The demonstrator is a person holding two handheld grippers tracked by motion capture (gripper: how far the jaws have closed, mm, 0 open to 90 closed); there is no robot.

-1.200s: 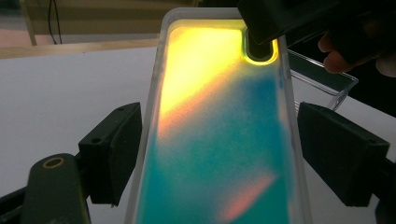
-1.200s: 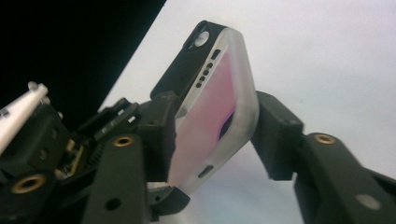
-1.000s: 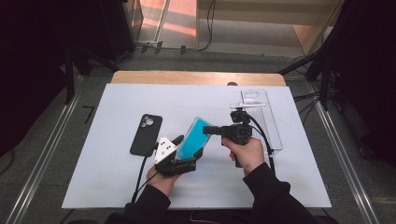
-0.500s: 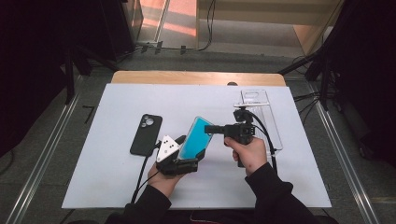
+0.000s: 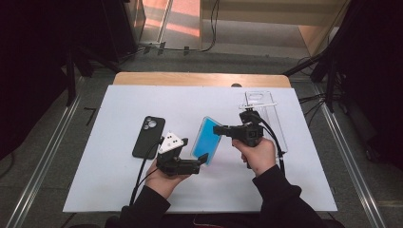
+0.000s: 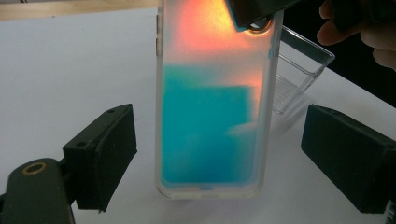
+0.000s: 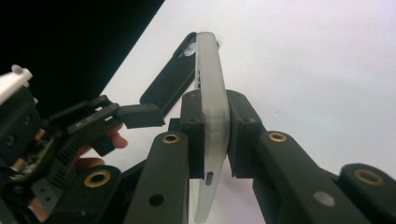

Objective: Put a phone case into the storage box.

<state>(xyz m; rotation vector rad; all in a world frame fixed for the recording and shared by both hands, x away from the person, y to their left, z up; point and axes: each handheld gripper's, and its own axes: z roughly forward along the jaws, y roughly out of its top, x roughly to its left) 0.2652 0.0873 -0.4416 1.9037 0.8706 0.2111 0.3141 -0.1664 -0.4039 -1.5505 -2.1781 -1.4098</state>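
A frosted phone case with a teal inside [image 5: 208, 139] is held on edge above the white mat, and my right gripper [image 5: 217, 129] is shut on its top end. In the right gripper view both pads press the case's thin sides [image 7: 210, 107]. My left gripper [image 5: 193, 149] is open. Its jaws have just been opening, and the case [image 6: 210, 130] stands between them, touching neither pad. A black phone [image 5: 148, 136] lies camera side up on the mat to the left.
A clear phone case [image 5: 264, 114] lies at the back right of the white mat [image 5: 119, 190], behind the right hand. The table's wooden far edge [image 5: 190, 79] shows beyond the mat. Dark floor and metal rails surround the table.
The left gripper's jaws have spread wider, away from the teal case. The right gripper has kept still with the case in its grip.
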